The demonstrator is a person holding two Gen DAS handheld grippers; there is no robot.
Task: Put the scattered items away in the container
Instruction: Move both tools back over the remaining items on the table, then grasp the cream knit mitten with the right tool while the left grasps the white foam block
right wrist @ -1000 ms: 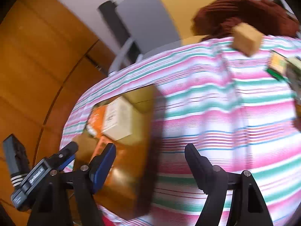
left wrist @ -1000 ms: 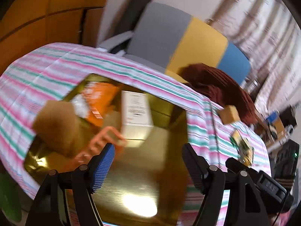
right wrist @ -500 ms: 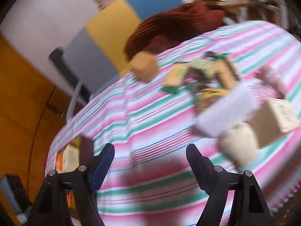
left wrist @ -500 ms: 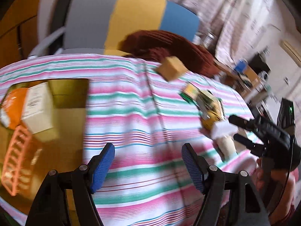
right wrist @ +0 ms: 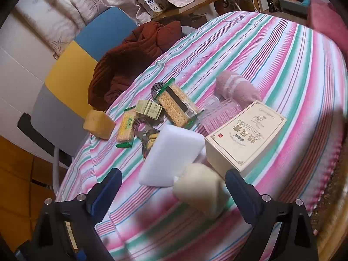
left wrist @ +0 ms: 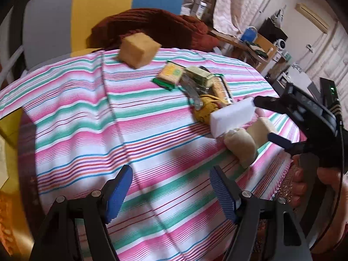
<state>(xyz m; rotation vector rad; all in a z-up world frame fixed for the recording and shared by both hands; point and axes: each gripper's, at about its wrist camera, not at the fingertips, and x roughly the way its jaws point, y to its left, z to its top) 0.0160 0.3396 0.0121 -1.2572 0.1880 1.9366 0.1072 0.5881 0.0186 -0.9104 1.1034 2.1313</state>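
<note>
Scattered items lie on the striped tablecloth (right wrist: 271,50): a white sponge block (right wrist: 171,156), a cream rolled cloth (right wrist: 200,191), a printed cream box (right wrist: 245,134), a pink rolled cloth (right wrist: 237,88), cracker packs (right wrist: 176,106) and a yellow sponge cube (right wrist: 99,125). My right gripper (right wrist: 174,190) hovers over the cream roll with its jaws opening; the roll sits between the fingers, untouched. My left gripper (left wrist: 171,193) stands open over bare cloth, nothing in it. Only a corner of the gold container (left wrist: 9,128) shows at the left edge of the left wrist view.
A brown garment (right wrist: 130,58) is heaped at the table's far edge in front of a grey, yellow and blue chair (right wrist: 71,69). Small green boxes (right wrist: 149,108) and a clear plastic piece (right wrist: 217,113) lie among the items. The table's near edge (right wrist: 326,184) runs close on the right.
Both grippers have swung away from the gold container, rightwards across the table to the scattered items. The right jaws have widened. The left jaws have kept their width.
</note>
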